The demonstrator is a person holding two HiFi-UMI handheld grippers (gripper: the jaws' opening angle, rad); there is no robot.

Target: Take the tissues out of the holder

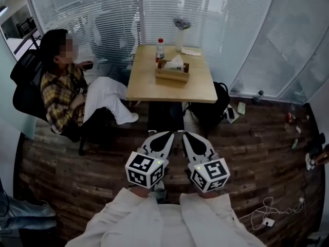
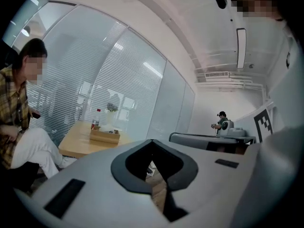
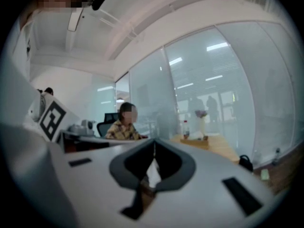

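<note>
A wooden tissue holder [image 1: 172, 74] with a white tissue [image 1: 175, 62] sticking out of its top stands on the small wooden table [image 1: 195, 89] far ahead. The same holder shows small in the left gripper view [image 2: 104, 136] and in the right gripper view [image 3: 194, 141]. My left gripper [image 1: 170, 136] and right gripper [image 1: 186, 136] hang side by side over the floor, well short of the table. Both are shut with their tips touching and nothing between them, as also shown for the left gripper [image 2: 152, 140] and the right gripper [image 3: 154, 141].
A red-capped bottle [image 1: 160, 49] and a white vase with flowers [image 1: 179, 36] stand behind the holder. A person in a plaid shirt [image 1: 61, 94] sits in a black chair left of the table. A black bag [image 1: 218, 107] leans at the table's right. Cables [image 1: 267, 212] lie on the wooden floor.
</note>
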